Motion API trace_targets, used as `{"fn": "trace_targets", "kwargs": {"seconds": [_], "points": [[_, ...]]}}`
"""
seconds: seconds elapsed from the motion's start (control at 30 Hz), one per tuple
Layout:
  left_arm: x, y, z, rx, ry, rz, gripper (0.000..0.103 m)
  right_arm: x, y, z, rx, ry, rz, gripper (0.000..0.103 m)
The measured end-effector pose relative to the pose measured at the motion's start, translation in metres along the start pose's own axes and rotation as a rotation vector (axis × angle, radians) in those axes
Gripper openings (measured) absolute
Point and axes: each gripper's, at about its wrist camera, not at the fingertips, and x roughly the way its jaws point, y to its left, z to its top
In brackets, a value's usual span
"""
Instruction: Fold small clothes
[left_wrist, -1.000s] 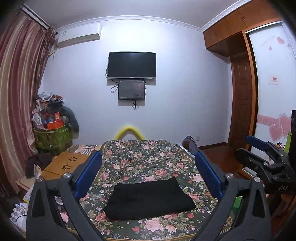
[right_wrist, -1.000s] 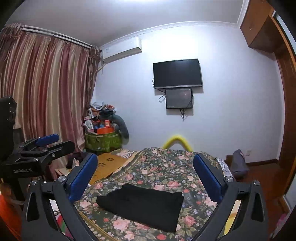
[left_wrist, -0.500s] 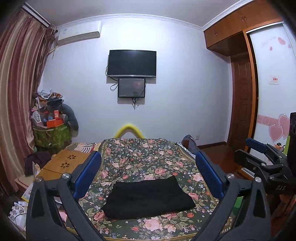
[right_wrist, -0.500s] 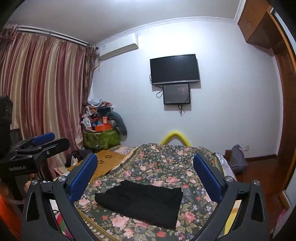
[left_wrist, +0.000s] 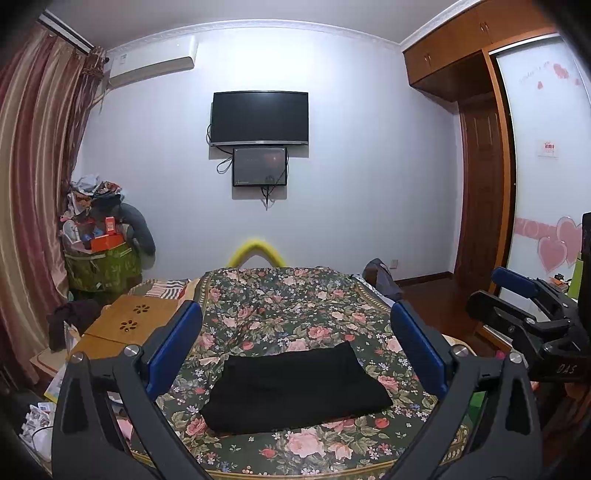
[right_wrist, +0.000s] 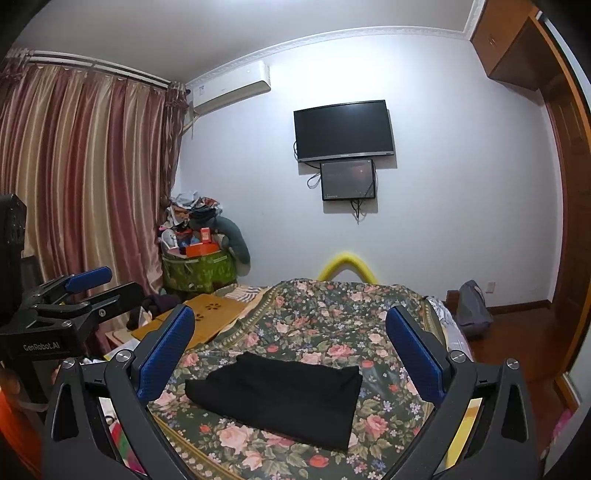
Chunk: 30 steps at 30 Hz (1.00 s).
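A black garment (left_wrist: 299, 389) lies folded into a flat rectangle on the floral bedspread (left_wrist: 280, 306); it also shows in the right wrist view (right_wrist: 277, 397). My left gripper (left_wrist: 295, 343) is open and empty, held above and short of the garment. My right gripper (right_wrist: 291, 350) is open and empty too, also held back above the garment. The right gripper shows at the right edge of the left wrist view (left_wrist: 524, 306), and the left gripper at the left edge of the right wrist view (right_wrist: 77, 295).
A low wooden table (left_wrist: 129, 325) stands left of the bed. A green basket piled with things (left_wrist: 99, 258) is in the far left corner by the curtain (right_wrist: 74, 177). A wardrobe (left_wrist: 480, 166) and a grey bag (right_wrist: 471, 308) are at the right.
Both grippers have tilted slightly, so the garment sits a little lower in each view. The garment has not moved and both grippers stay open.
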Motion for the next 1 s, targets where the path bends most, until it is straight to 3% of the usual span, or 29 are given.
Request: {"fn": "trace_targets", "kwargs": {"seconds": [1.0], "points": [[0.0088,0.0033,-0.0038,-0.035,0.021,-0.021,0.103,0.0,-0.0024,0.0051,0.014,0.024,0.002,0.103]]}}
